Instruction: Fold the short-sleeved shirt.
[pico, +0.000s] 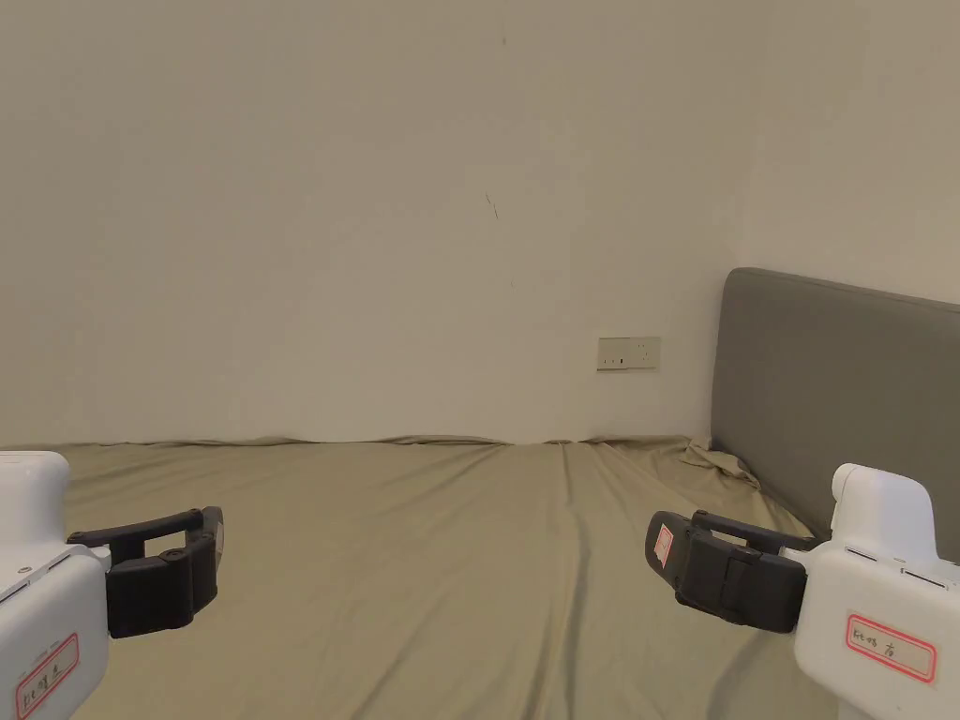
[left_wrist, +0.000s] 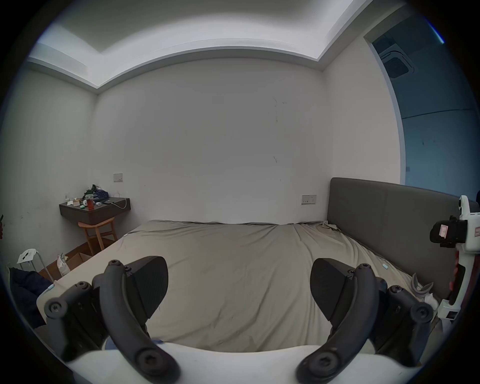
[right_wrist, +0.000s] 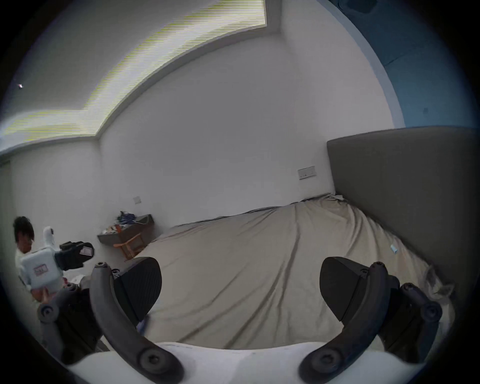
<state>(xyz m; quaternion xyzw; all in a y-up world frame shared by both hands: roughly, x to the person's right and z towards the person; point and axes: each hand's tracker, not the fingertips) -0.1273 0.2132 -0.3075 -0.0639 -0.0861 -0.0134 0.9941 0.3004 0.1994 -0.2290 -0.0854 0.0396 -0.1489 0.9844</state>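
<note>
Bed (pico: 422, 562) against wall (pico: 375, 234), headboard (pico: 825, 394) right, desk (left_wrist: 94, 211) left

The left tool (left_wrist: 239, 288) is held low at the left edge of the head view, its black jaws set wide apart and nothing between them. The right tool (right_wrist: 240, 287) is held low at the right edge — its jaws, too, are spread wide and empty. Both tools are raised above the bed, well apart, each turned inward toward the other. In the right gripper view a person is seen behind the left tool.
</note>
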